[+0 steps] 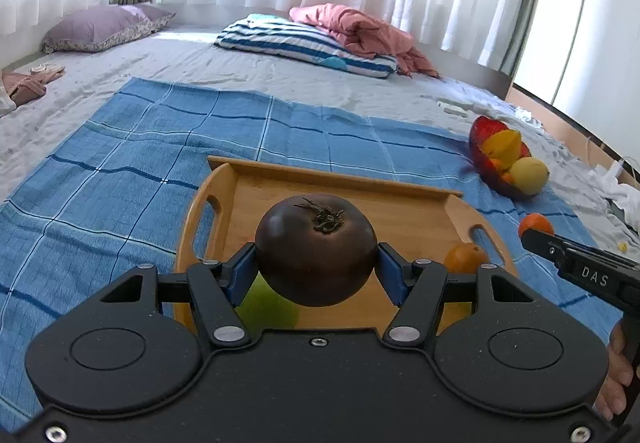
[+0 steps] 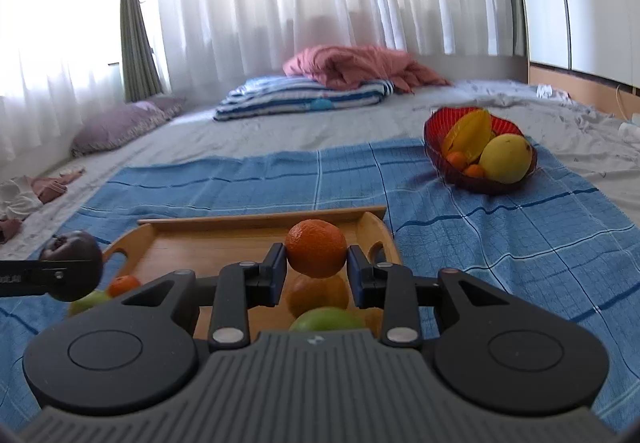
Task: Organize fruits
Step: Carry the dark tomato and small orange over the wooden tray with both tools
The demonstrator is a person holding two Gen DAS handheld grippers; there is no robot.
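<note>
My left gripper (image 1: 316,263) is shut on a dark purple round fruit (image 1: 316,249) with a dried stem, held above the wooden tray (image 1: 340,183). My right gripper (image 2: 316,267) is shut on a small orange tangerine (image 2: 316,248), also lifted over the tray (image 2: 224,227). On the tray lie another tangerine (image 1: 466,257) and a green fruit (image 1: 266,309). In the right wrist view the left gripper with the dark fruit (image 2: 72,259) shows at the left edge. A red bowl (image 2: 436,135) holds a yellow mango, a starfruit and small oranges.
The tray and bowl (image 1: 478,139) sit on a blue checked cloth (image 1: 140,147) spread over a grey bed. Folded striped bedding with a pink blanket (image 1: 320,43) and a purple pillow (image 1: 100,27) lie at the far side, below white curtains. Loose clothes lie at the left.
</note>
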